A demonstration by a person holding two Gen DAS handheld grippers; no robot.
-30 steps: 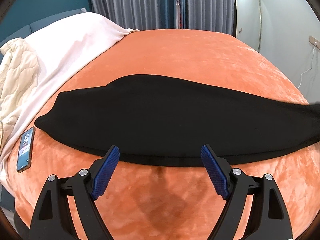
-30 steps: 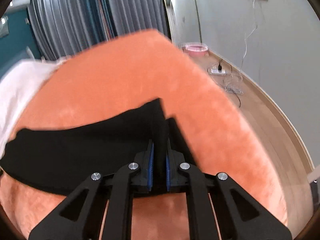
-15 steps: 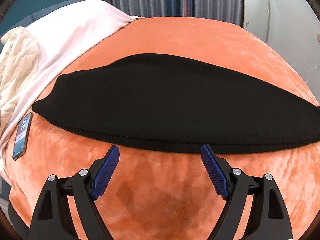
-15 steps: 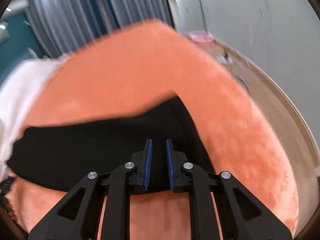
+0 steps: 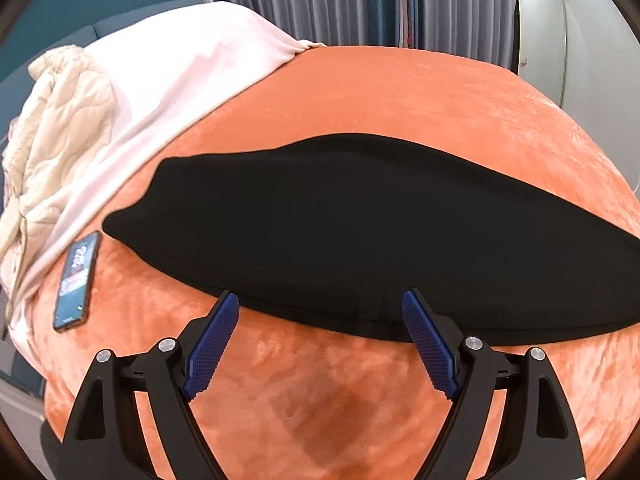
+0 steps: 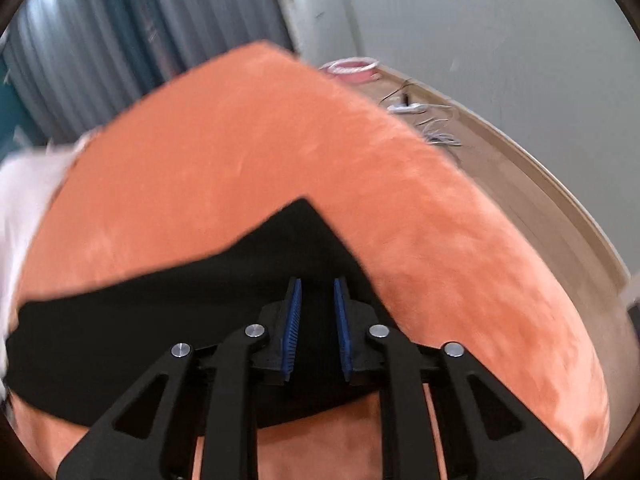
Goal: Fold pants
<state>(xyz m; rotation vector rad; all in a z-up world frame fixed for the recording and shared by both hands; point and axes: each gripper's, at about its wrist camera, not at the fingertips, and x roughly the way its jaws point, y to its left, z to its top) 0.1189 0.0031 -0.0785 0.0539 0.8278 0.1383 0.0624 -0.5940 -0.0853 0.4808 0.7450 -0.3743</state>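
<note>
The pants (image 5: 360, 232) lie flat on the orange blanket (image 5: 400, 92), folded lengthwise into one long black band that runs across the bed from left to right. In the left wrist view the band's left end is a blunt point, and its near edge curves just past the fingertips.

The left gripper (image 5: 320, 312) stands with its jaws wide apart. Nothing is between them; its blue pads (image 5: 210, 350) sit over bare blanket, with the tips at the near edge of the pants. Whether the tips touch the cloth cannot be told.

The right gripper (image 6: 317, 292) is over the right end of the pants (image 6: 160, 332), near the corner that points away from the camera. Its jaws are opening, a narrow gap showing between the pads (image 6: 291, 320). Black cloth lies under and behind the gap; the pads do not press on it.

A phone (image 5: 76, 282) lies face up on the blanket, left of the pants and apart from them. Beside it a white sheet (image 5: 180, 76) and a cream quilt (image 5: 60, 120) cover the left part of the bed. The right wrist view is blurred.
</note>
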